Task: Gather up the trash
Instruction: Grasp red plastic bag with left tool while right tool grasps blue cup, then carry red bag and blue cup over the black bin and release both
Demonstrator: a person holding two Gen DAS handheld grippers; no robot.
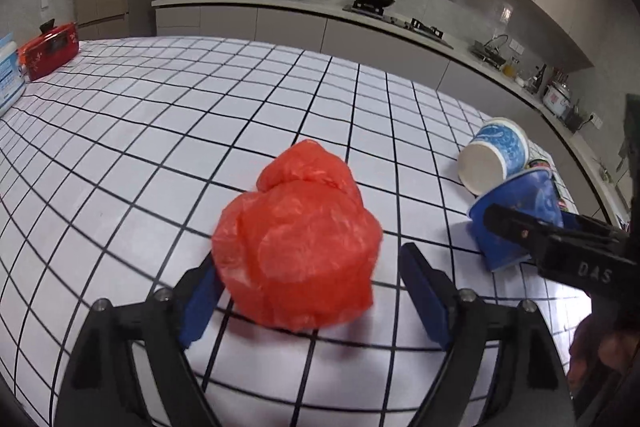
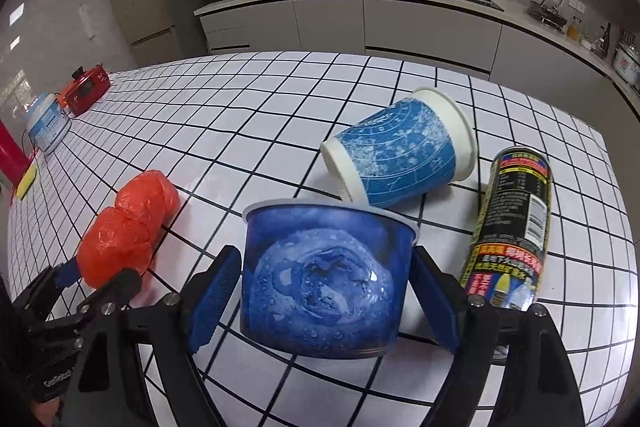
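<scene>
A white table with a black grid is carrying scattered trash. The left gripper is hanging released around a crumpled red plastic bag, its blue pads standing on either side, the right one clearly apart from the bag. Toward the table's right edge, the right gripper is straddling a dark blue paper bowl, jaws spread, pads close beside its walls without visibly pressing. Behind the bowl a light blue paper cup is lying on its side, and a black drink can is lying just beside it, nearer the right edge.
</scene>
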